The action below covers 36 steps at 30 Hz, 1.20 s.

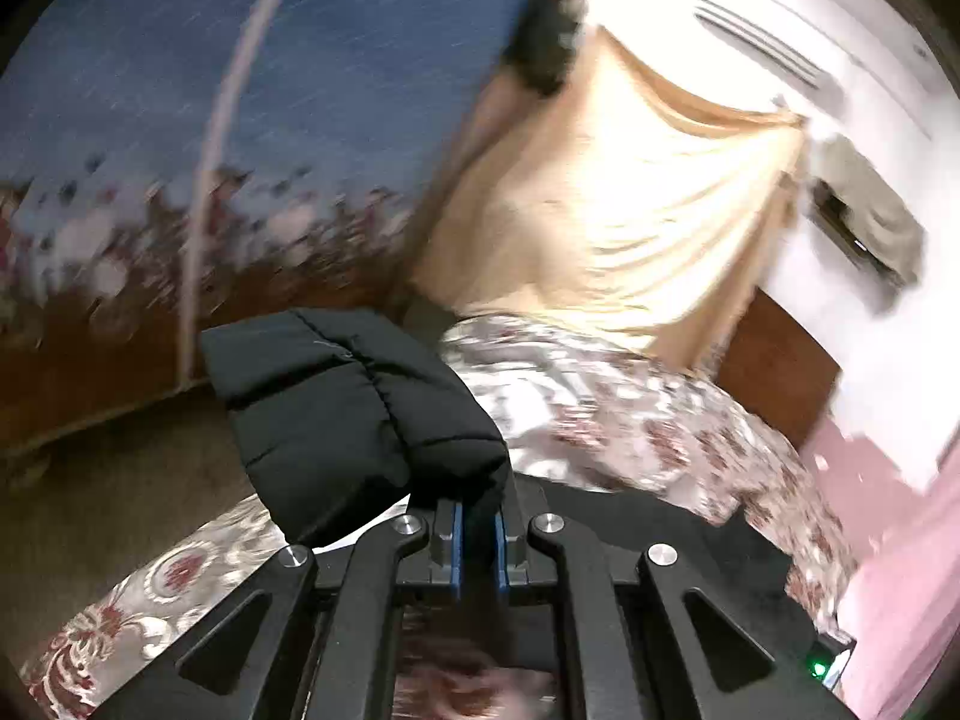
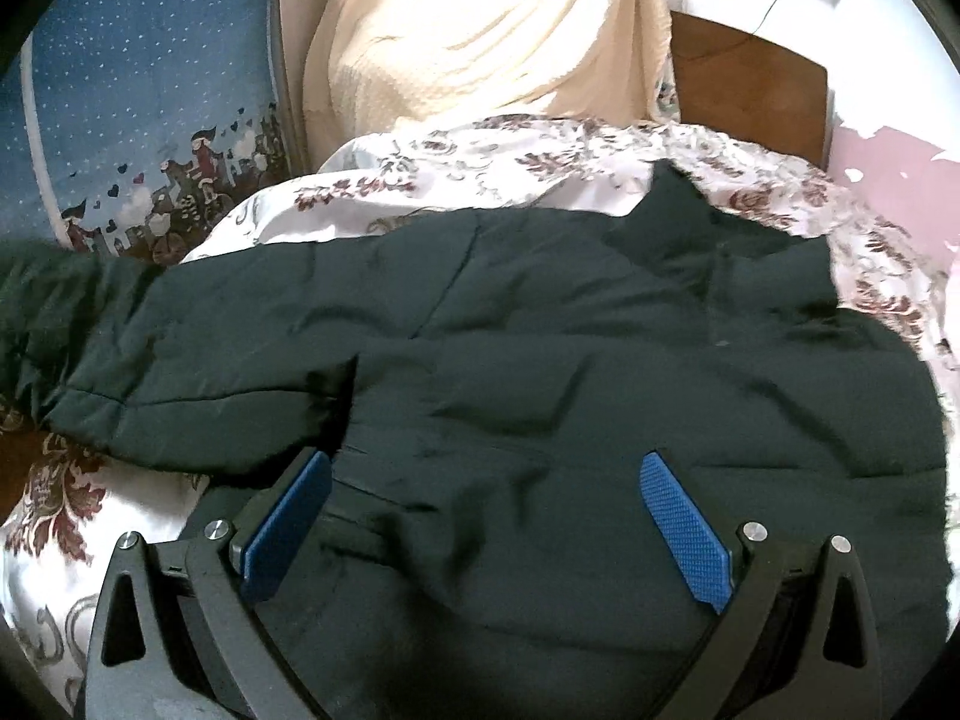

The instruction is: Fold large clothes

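A black padded jacket [image 2: 540,330] lies spread flat across the bed, its body covering most of the middle of the flowered bedspread [image 2: 480,150], its collar pointing toward the headboard end and one sleeve [image 2: 150,360] stretched out toward the bed's left edge. In the left wrist view the end of that sleeve, its cuff [image 1: 354,414], is pinched in the left gripper [image 1: 478,540]: the two blue pads stand almost together with a fold of black fabric squeezed between them, and the puffy cuff bulges up and to the left above the fingers, clear of the bedspread [image 1: 630,420]. The right gripper [image 2: 486,516] hangs over the lower part of the jacket's body with its jaws spread wide; its blue pads [image 2: 684,528] stand well apart above the cloth and grip nothing, though the near edge of the jacket sits between them. Beyond the far edge of the bed a cream curtain [image 2: 480,30] hangs, with a brown wooden headboard [image 2: 750,96] to its right and a blue panel printed with small figures [image 2: 150,90] to its left. The left wrist view is blurred outside the gripper and cuff.
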Available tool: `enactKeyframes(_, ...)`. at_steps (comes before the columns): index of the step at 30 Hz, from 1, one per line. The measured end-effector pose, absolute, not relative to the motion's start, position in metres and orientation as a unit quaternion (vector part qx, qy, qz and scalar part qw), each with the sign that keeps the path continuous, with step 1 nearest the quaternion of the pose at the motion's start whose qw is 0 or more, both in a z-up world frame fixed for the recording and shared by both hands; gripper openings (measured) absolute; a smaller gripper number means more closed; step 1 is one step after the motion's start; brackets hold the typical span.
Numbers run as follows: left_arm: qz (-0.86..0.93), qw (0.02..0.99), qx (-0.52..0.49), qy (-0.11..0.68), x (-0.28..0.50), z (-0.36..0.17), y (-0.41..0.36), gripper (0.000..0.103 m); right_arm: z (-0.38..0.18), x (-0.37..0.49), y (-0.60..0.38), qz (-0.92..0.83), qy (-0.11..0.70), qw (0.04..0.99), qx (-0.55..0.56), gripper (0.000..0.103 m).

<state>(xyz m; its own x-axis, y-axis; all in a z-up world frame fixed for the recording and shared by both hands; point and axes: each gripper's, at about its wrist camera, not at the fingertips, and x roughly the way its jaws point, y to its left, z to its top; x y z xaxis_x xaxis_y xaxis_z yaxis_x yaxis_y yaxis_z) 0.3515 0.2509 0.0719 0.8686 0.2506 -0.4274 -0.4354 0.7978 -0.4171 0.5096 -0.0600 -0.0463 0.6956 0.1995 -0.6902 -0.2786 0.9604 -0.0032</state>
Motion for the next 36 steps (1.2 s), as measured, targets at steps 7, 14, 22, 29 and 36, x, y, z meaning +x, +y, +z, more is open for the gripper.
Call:
enactKeyframes(7,0.109,0.961,-0.179,0.179,0.386,0.101,0.152,0.007,-0.013,0.499,-0.116,0.113,0.352,0.928,-0.045,0.102)
enactKeyframes(14,0.051,0.968,-0.127,0.210,0.420,0.099,0.063,0.007,0.006,0.487,-0.183,0.087,0.332,0.938,-0.045,0.102)
enactKeyframes(22,0.006,0.965,-0.085,0.247,0.443,0.071,-0.021,0.006,0.000,0.473,-0.275,0.042,0.335,0.941,-0.026,0.102)
enactKeyframes(29,-0.044,0.954,-0.061,0.291,0.458,0.032,-0.081,0.007,-0.025,0.469,-0.330,0.016,0.355,0.935,-0.004,0.102)
enactKeyframes(36,-0.081,0.936,-0.042,0.340,0.463,-0.013,-0.116,0.007,-0.044,0.460,-0.353,0.010,0.368,0.929,0.028,0.102)
